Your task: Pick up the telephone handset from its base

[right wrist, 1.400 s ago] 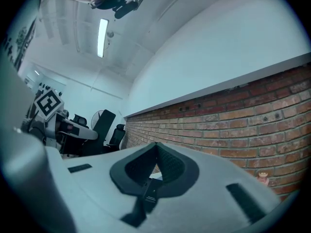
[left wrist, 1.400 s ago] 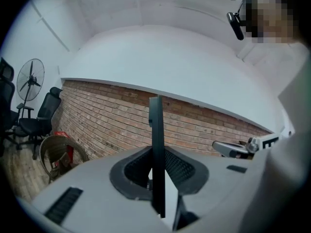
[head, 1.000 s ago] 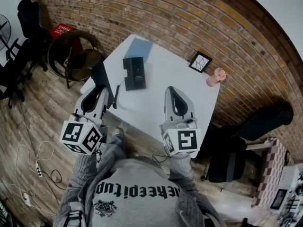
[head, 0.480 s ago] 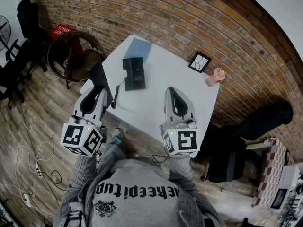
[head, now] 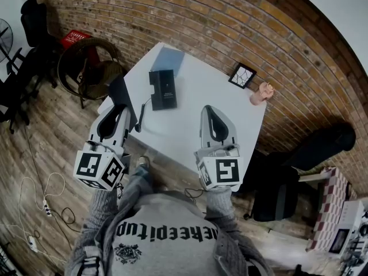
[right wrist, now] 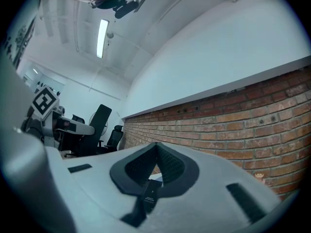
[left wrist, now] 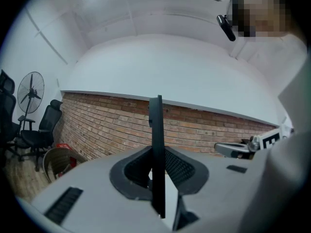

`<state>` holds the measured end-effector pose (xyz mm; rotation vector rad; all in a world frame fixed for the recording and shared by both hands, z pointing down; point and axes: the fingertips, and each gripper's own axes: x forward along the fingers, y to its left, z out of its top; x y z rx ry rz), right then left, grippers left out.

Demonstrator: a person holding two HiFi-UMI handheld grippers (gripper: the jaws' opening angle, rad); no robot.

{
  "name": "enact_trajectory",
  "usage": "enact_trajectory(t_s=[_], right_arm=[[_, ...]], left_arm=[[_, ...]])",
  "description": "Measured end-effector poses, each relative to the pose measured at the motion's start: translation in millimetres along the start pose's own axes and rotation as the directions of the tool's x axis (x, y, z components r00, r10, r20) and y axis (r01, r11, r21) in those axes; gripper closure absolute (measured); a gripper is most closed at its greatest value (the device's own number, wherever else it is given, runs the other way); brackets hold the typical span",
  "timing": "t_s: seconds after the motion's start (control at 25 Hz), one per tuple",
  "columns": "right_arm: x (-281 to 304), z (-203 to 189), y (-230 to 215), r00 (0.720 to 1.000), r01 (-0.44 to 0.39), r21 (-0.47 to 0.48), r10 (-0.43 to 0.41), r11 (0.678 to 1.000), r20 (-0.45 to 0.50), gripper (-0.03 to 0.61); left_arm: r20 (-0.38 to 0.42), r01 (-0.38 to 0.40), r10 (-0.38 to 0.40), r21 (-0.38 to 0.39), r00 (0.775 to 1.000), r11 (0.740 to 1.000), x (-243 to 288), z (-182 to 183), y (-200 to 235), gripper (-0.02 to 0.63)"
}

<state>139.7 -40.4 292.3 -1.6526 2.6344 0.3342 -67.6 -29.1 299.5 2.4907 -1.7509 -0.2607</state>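
The black telephone base (head: 163, 89) lies on the white table (head: 195, 91) towards its left side. My left gripper (head: 123, 111) is shut on the black handset (head: 121, 92), which it holds off the base, above the table's near left corner. A cord (head: 140, 115) hangs from the handset end. In the left gripper view the handset (left wrist: 156, 130) stands edge-on and upright between the pads of the left gripper (left wrist: 156, 152). My right gripper (head: 210, 109) hovers over the table's near edge, shut and empty. In its own view the right gripper (right wrist: 156, 145) has its jaws closed together.
A framed picture (head: 243, 75) and a pink figurine (head: 261, 92) stand at the table's far right. A blue-grey sheet (head: 168, 57) lies at the far corner. A round wicker seat (head: 86, 68), a red crate (head: 75, 36) and office chairs (head: 29, 45) are left; the brick wall (head: 230, 22) is behind.
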Motion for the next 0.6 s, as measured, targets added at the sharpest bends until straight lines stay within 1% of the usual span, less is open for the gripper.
enact_trajectory(t_s=[0.6], right_arm=[[1.5,1.6,5.6,1.000,0.002,-0.006,-0.002,1.000,-0.003,0.574]], left_arm=[[0.001,0.001,-0.001,0.003,1.000,1.000,-3.6,1.8,4.2,0.541]])
